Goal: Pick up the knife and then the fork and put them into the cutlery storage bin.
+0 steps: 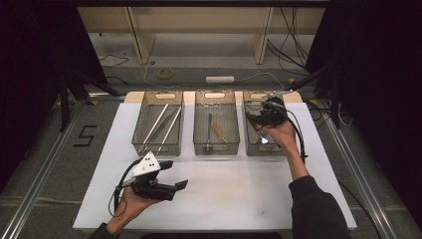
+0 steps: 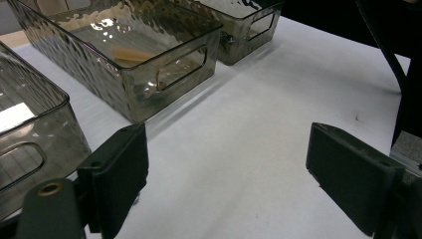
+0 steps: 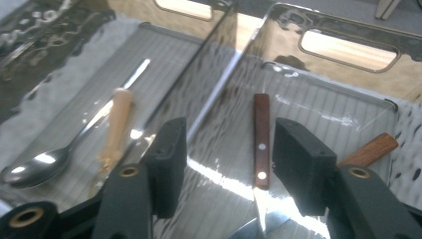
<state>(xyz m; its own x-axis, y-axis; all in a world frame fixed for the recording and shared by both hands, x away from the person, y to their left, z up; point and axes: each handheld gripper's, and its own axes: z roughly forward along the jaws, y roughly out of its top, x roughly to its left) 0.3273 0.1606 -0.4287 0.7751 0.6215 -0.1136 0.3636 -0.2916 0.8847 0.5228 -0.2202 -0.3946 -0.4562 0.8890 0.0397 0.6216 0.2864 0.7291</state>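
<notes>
- In the right-hand smoked clear plastic bin (image 3: 343, 74), on its ribbed floor, lies the knife with the riveted reddish-brown wooden handle (image 3: 261, 139), directly between the right tongs (image 3: 226, 154), which stand partly open, touching nothing.
- It looks light and rigid; the wooden handle gives surer purchase than the slick steel blade.
- Over the near-left white worktop (image 1: 239, 189), the left tongs (image 2: 226, 174) gape wide, empty.

Black two-jaw left tool (image 1: 175, 175) with grey three-cornered plate; right tool (image 1: 255, 119) black, dark sleeve
</notes>
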